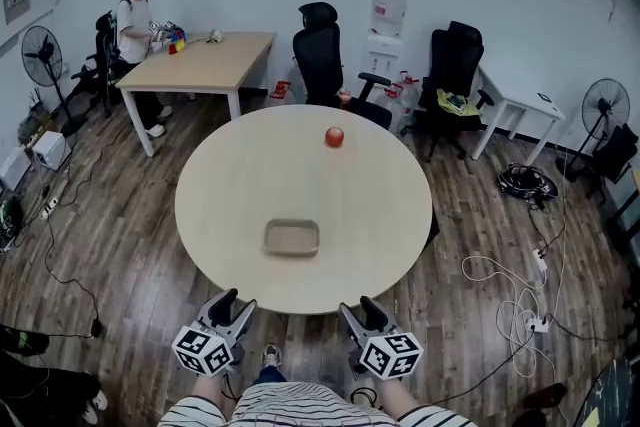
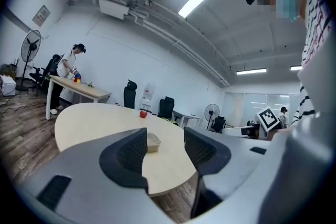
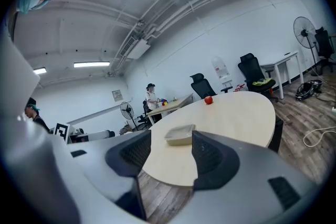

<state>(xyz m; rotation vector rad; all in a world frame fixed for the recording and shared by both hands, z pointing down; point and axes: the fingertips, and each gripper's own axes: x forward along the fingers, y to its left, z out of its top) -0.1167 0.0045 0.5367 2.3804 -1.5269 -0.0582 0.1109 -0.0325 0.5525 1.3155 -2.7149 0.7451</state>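
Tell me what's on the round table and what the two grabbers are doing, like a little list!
table: round table, pale top
near side: shallow tray, looks empty
far side: red round thing, apart from the tray
left gripper: fingers open, nothing between them, short of the table's edge
right gripper: fingers open, empty too

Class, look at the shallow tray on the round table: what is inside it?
In the head view the tray shows a bare floor, with nothing lying in it. Both gripper views see it from low down, so its near wall covers the inside there.
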